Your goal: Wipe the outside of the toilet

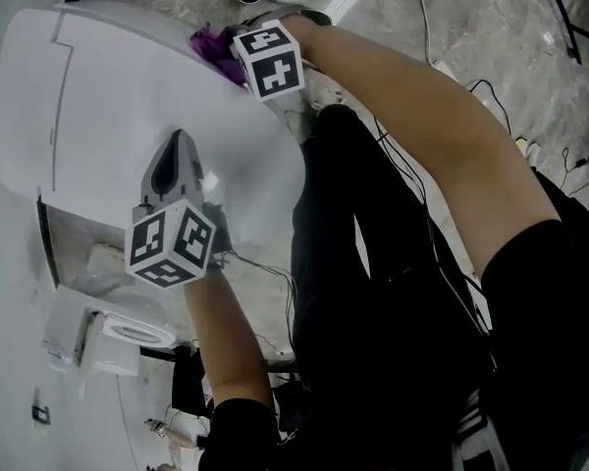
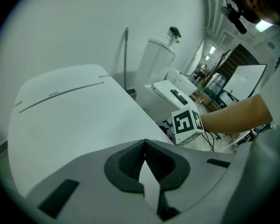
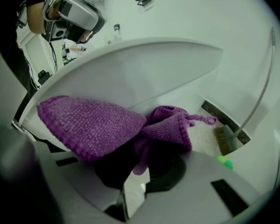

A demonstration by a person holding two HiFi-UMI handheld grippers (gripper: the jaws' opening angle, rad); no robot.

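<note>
toilet [image 1: 108, 96], lid down, just in front of the person; side wipe in hand

right gripper [image 3: 142, 160] clamped on a purple cloth [image 3: 91, 125], cloth at the bowl's side under the lid rim; left gripper [image 2: 144, 146] closed, empty, over the lid; next, i judge: drag the cloth along the rim with steady pressure

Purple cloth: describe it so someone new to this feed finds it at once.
Start at the big white toilet lid. At its edge the right gripper is shut on the purple cloth, which is bunched against the rim. It is the only knitted, coloured thing there; the surfaces it touches are smooth white.
</note>
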